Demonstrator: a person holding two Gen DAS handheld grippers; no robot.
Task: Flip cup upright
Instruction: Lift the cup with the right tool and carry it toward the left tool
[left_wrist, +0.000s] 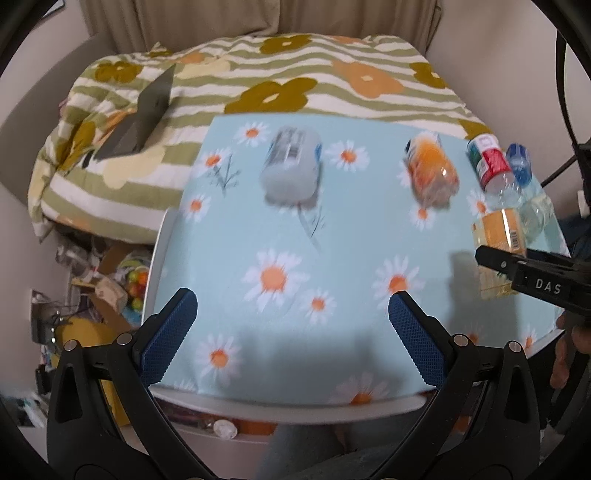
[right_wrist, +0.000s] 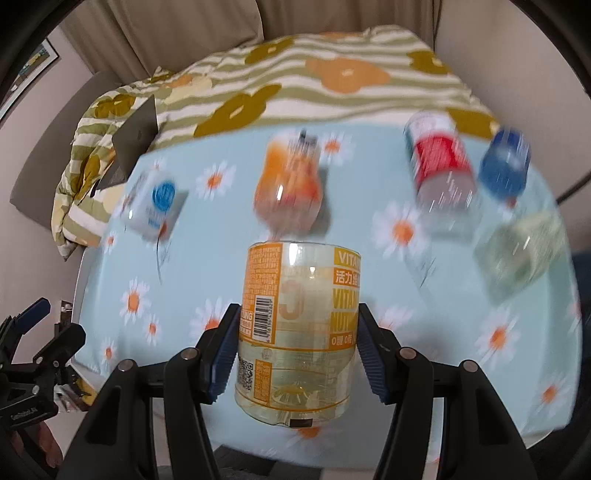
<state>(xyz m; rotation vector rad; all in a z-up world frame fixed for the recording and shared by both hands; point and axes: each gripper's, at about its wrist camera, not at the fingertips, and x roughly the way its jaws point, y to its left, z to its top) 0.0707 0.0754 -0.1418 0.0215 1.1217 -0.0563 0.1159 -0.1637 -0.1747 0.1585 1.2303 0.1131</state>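
- My right gripper (right_wrist: 297, 347) is clamped on the yellow-labelled clear cup (right_wrist: 295, 325), blue pads (right_wrist: 224, 354) pressing both sides of it.
- The cup is off the table, held in front of the right wrist camera; base end with its moulded bottom points toward the lens and down, the other end points away toward the table. Looks cut from a vitamin drink bottle, barcode and orange print on the label.
- In the left wrist view the same cup (left_wrist: 498, 236) shows at the right edge, with the right gripper's black finger (left_wrist: 517, 264) across it.
- My left gripper (left_wrist: 293, 314) hangs spread wide over the near edge of the table, nothing between its blue pads (left_wrist: 173, 332).
- Table has a light blue daisy tablecloth (left_wrist: 332, 240).
- White-grey cup with blue logo (left_wrist: 291, 166) on the far left of the cloth, blurred, can't tell which end is up.
- Orange cup (left_wrist: 432, 170) near the far middle, also blurred.
- Red-labelled clear cup (left_wrist: 493, 162) and blue cup (left_wrist: 519, 162) at the far right, just beside each other.
- Pale clear cup (right_wrist: 524, 251) near the right edge of the cloth, in front of those two.
- Behind the table: bed with a striped flower quilt (left_wrist: 295, 74) and a half-open grey laptop (left_wrist: 144, 114) on it.
- Clutter on the floor (left_wrist: 110, 288) left of the table.
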